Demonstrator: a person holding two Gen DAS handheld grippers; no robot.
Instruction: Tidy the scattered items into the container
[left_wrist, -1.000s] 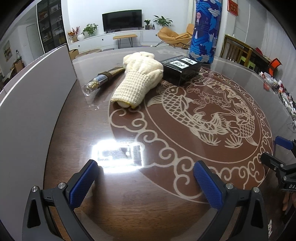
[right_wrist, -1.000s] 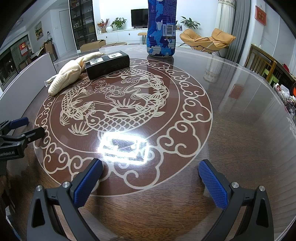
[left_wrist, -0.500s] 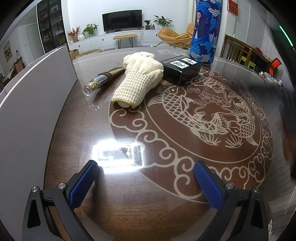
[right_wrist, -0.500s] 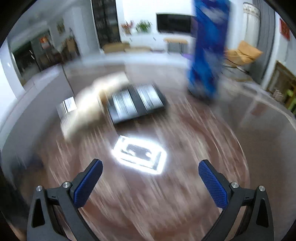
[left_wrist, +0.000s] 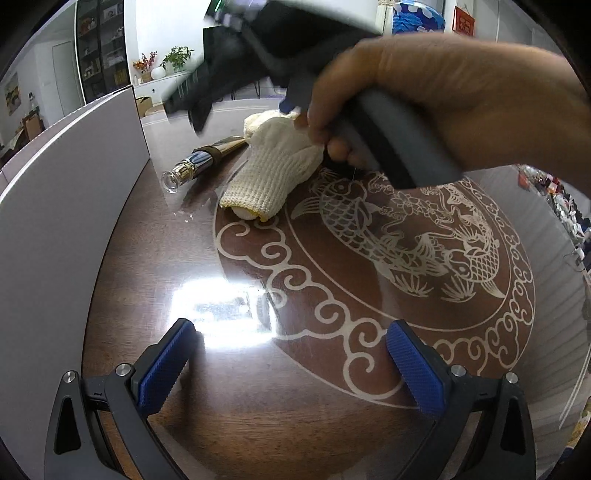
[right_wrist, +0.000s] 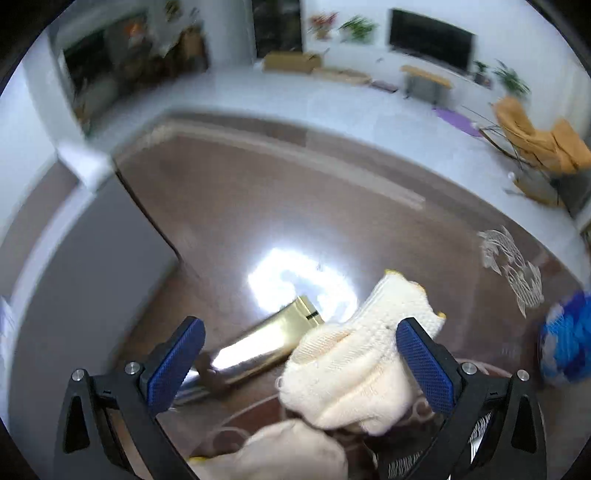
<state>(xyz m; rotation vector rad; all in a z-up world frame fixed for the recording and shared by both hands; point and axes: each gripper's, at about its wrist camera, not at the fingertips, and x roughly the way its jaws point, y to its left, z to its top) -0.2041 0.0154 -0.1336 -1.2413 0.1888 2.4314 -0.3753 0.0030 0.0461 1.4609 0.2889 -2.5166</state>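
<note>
Your left gripper (left_wrist: 284, 363) hung low over the near part of the round table (left_wrist: 229, 424), its blue-padded jaws spread wide with nothing between them. Ahead of it, at the far left of the table, the cream knitted glove (left_wrist: 271, 173) lay flat with its cuff toward you. Just left of the glove lay the gold and silver tube (left_wrist: 201, 162), its clear end pointing near-left. The grey wall of the container (left_wrist: 55, 229) ran along the table's left edge, close beside the tube.

Your hand (left_wrist: 443, 99) crossed the top of the left wrist view, wrapped around the grey handle of the other tool, whose dark body was blurred above the glove.

In the right wrist view, your right gripper (right_wrist: 301, 365) was over the glove (right_wrist: 354, 365), jaws released and apart. The right pad sat against the glove's edge and the left pad stood clear of it, near the tube (right_wrist: 258, 343). The glove partly covered the tube's end. A second cream glove-like shape (right_wrist: 280, 454) showed at the bottom edge, too blurred to make out. The container (right_wrist: 85, 280) stood to the left, and a blue patterned cylinder (right_wrist: 565, 343) was blurred at the far right.
</note>
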